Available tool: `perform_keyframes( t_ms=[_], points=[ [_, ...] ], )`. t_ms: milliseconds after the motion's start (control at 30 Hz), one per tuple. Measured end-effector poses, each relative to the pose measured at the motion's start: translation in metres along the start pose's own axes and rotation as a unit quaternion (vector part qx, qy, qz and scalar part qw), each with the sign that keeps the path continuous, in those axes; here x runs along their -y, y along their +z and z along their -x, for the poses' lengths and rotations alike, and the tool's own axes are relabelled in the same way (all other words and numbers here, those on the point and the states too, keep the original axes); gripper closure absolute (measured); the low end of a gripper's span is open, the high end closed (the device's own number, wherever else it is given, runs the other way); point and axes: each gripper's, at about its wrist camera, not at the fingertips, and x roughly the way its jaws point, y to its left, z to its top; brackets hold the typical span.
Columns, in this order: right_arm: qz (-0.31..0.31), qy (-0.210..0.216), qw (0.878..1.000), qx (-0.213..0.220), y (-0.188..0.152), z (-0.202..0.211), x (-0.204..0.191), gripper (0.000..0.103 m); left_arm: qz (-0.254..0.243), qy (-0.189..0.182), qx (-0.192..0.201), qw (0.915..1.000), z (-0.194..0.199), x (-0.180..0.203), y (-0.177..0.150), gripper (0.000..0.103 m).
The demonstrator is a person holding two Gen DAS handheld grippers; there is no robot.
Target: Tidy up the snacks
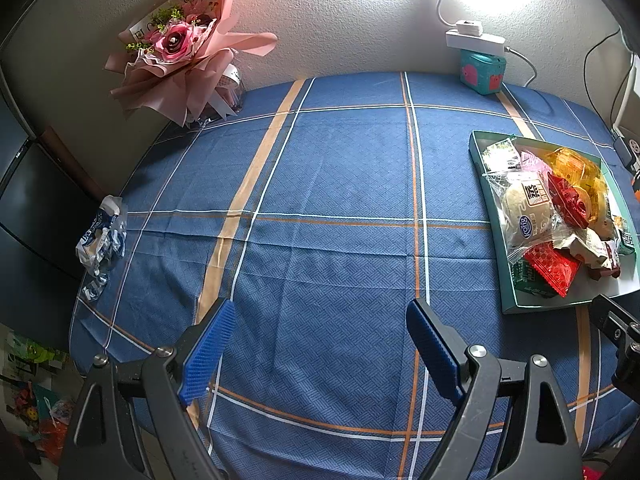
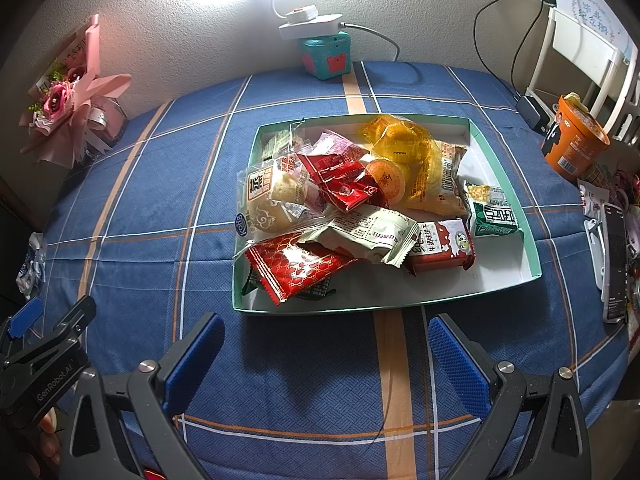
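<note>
The left gripper (image 1: pixel 320 344) hangs over bare blue checked tablecloth (image 1: pixel 340 184) at the bottom of its frame, jaws spread wide with nothing between them. The right gripper (image 2: pixel 326 354) at the bottom of its own view is likewise released and empty, its tips just short of the near edge of the tray (image 2: pixel 504 168). That shallow green-rimmed tray sits mid-frame, heaped with snacks (image 2: pixel 352 208): red, yellow, green and clear packets. A crumpled wrapper (image 1: pixel 102 240) lies at the cloth's left edge. A bouquet (image 1: pixel 180 48) stands upper left.
</note>
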Motion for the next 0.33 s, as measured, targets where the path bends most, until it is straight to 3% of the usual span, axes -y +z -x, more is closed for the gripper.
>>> perform_keyframes(
  t_ms=[333],
  points=[
    [0.0, 0.0, 1.0, 0.0, -0.0001, -0.0005, -0.0006, 0.0, 0.002, -0.007, 0.011, 0.9999, 0.0036, -0.0032, -0.0002, 0.015]
  ],
)
